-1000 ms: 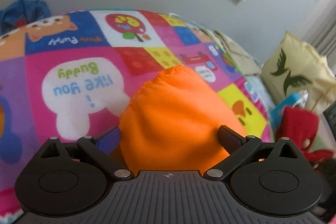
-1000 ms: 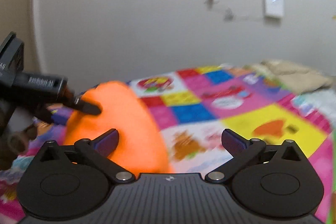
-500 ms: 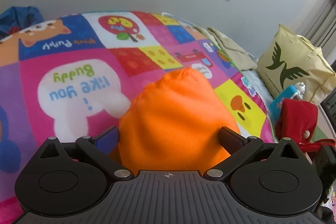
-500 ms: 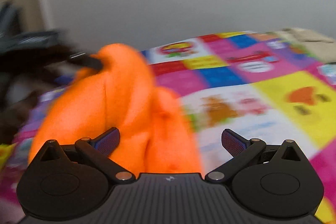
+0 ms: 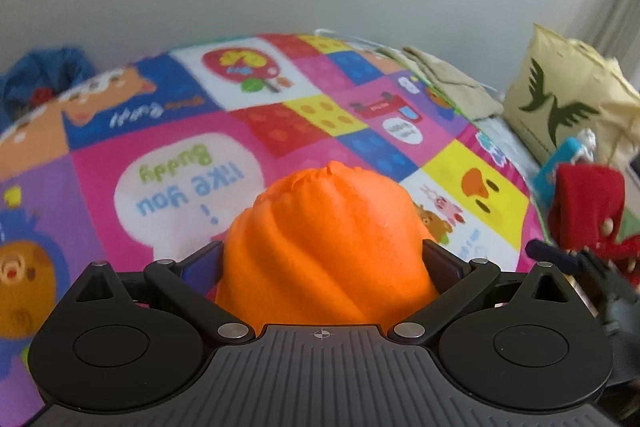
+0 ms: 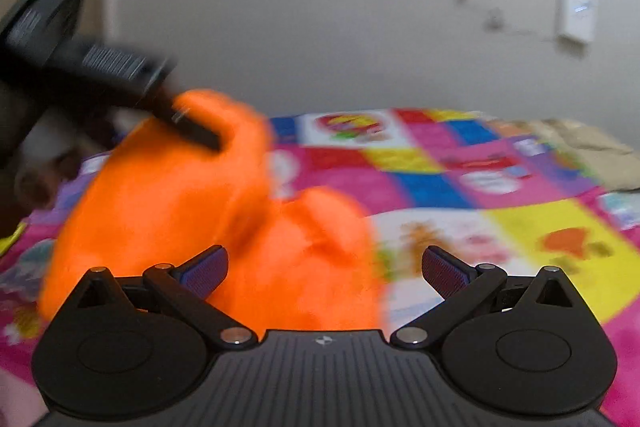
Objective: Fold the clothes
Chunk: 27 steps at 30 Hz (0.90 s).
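An orange garment [image 5: 324, 247] is bunched between the jaws of my left gripper [image 5: 322, 265], which stand wide apart with the cloth bulging up between them, above the colourful patchwork blanket [image 5: 280, 123]. In the right wrist view the same orange garment [image 6: 180, 211] hangs from the left gripper's fingers [image 6: 196, 133] at upper left and drapes onto the blanket [image 6: 500, 219]. My right gripper [image 6: 324, 267] is open, its left pad at the cloth's edge, holding nothing.
A beige folded cloth [image 5: 448, 83] lies at the blanket's far right edge. A cream bag with a green bird print [image 5: 568, 107] and a red item [image 5: 588, 203] sit to the right. A blue bundle [image 5: 40, 79] lies far left. A wall stands behind.
The orange garment has bunched up more between the left jaws. The right gripper has come closer to the garment, which now fills its lower left view.
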Tool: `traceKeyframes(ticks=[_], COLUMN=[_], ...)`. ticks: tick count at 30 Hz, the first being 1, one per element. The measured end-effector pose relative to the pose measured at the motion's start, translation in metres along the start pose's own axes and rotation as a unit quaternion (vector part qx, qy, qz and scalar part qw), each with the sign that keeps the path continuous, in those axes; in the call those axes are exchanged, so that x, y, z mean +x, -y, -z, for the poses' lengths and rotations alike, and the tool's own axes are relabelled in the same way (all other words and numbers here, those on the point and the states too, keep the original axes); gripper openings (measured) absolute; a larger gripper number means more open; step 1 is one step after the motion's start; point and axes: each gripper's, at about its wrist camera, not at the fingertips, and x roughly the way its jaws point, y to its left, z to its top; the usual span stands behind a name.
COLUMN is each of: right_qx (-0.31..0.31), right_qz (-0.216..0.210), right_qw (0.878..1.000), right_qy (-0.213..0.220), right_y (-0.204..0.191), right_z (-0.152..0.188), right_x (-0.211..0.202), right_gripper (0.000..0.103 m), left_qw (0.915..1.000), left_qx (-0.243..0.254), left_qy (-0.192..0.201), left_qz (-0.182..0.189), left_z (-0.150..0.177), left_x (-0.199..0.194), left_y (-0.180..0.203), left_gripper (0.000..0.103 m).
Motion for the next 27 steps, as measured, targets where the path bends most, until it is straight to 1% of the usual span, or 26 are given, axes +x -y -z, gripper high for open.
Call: traceKeyframes(ticks=[1,3,5,7,8,11,14,15,17,19,20,21,23,24,25,26,27], right_qx=[-0.003,-0.032,-0.064,-0.062,-0.052,-0.049,-0.053,-0.059,-0.076,-0.091,-0.098,-0.107,-0.138,-0.149,-0.158,-0.166,-0.175], right_qz=[-0.013,-0.024,-0.006,-0.004,-0.007,0.003,0.007,0.01,0.031,0.054,0.05,0.026,-0.052,-0.079,-0.104,-0.121,-0.128], right_qw=[1.0,0.999,0.998,0.998,0.999,0.999,0.998,0.998,0.997,0.993,0.992,0.991,0.987,0.985,0.981,0.978,0.976], right_qy=[0.001,0.006,0.0,-0.011,-0.013,-0.016,-0.016,-0.013,0.003,0.045,0.066,0.08,0.062,0.047,0.033,0.025,0.017], right_y=[-0.01,-0.031,-0.044,-0.043,-0.039,-0.033,-0.033,-0.036,-0.04,-0.045,-0.046,-0.048,-0.06,-0.069,-0.079,-0.092,-0.103], right_z=[0.001,-0.001,0.001,0.004,0.003,0.003,0.004,0.005,0.004,0.003,0.002,0.002,0.002,0.005,0.007,0.013,0.017], right_x=[0.006,0.02,0.039,0.048,0.048,0.05,0.05,0.04,0.033,0.008,-0.006,-0.02,-0.035,-0.035,-0.034,-0.029,-0.023], right_gripper=[0.103,0.103,0.103,0.103,0.103,0.103,0.103,0.103,0.103,0.103,0.103,0.103,0.103,0.103,0.103,0.103,0.103], left_qw=[0.9999,0.9998,0.9993,0.9982,0.9978,0.9978,0.9965,0.9958,0.9939,0.9922,0.9912,0.9906,0.9904,0.9909,0.9909,0.9908,0.9907], left_qx=[-0.01,-0.021,-0.036,-0.055,-0.062,-0.066,-0.08,-0.086,-0.106,-0.119,-0.125,-0.13,-0.132,-0.128,-0.127,-0.127,-0.127], left_qy=[-0.003,-0.005,-0.01,-0.019,-0.02,-0.01,0.001,0.002,-0.013,-0.026,-0.031,-0.032,-0.035,-0.035,-0.038,-0.04,-0.043], left_qz=[0.0,0.004,-0.002,-0.013,-0.013,0.002,0.023,0.029,0.03,0.03,0.03,0.029,0.026,0.023,0.023,0.023,0.024], left_z=[-0.001,-0.003,-0.005,-0.005,-0.004,0.003,0.021,0.027,0.038,0.044,0.046,0.046,0.044,0.042,0.04,0.038,0.035], left_x=[-0.003,-0.011,-0.016,-0.021,-0.024,-0.041,-0.053,-0.055,-0.047,-0.034,-0.028,-0.025,-0.019,-0.018,-0.017,-0.016,-0.015], left_y=[-0.002,-0.002,-0.002,-0.005,-0.007,-0.016,-0.035,-0.042,-0.052,-0.058,-0.06,-0.061,-0.06,-0.059,-0.057,-0.055,-0.053], left_gripper=[0.102,0.102,0.102,0.102,0.102,0.102,0.102,0.102,0.102,0.103,0.103,0.103,0.103,0.103,0.103,0.103,0.102])
